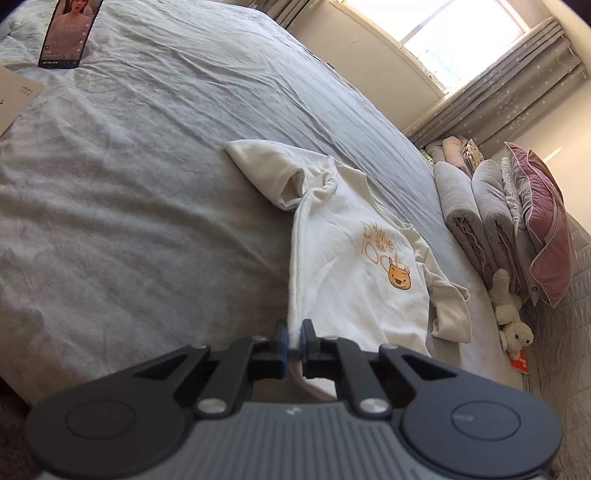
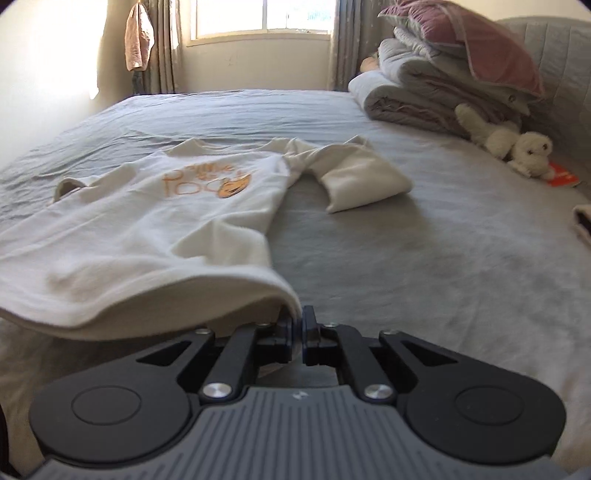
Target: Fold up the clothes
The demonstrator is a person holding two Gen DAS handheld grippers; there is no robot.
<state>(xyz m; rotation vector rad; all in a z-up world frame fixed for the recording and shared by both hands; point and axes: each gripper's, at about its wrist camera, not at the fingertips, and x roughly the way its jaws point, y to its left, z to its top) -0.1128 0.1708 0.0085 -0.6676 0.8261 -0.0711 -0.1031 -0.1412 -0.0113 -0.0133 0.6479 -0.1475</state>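
A cream T-shirt point(image 1: 343, 273) with an orange bear print lies spread on the grey bed sheet point(image 1: 129, 184). My left gripper point(image 1: 294, 341) is shut on the shirt's bottom hem corner, which is pinched between the blue pads and lifted a little. In the right wrist view the same T-shirt point(image 2: 155, 218) stretches away to the left, one sleeve point(image 2: 365, 177) flopped out to the right. My right gripper point(image 2: 297, 334) is shut on the other bottom corner of the hem, and the cloth there curls up off the bed sheet point(image 2: 424, 266).
A phone point(image 1: 68, 33) and a paper point(image 1: 16, 94) lie at the far left of the bed. Folded quilts point(image 2: 417, 88), a pink pillow point(image 2: 476, 40) and a white plush toy point(image 2: 517, 147) are stacked by the headboard. A window point(image 2: 264, 16) with curtains is behind.
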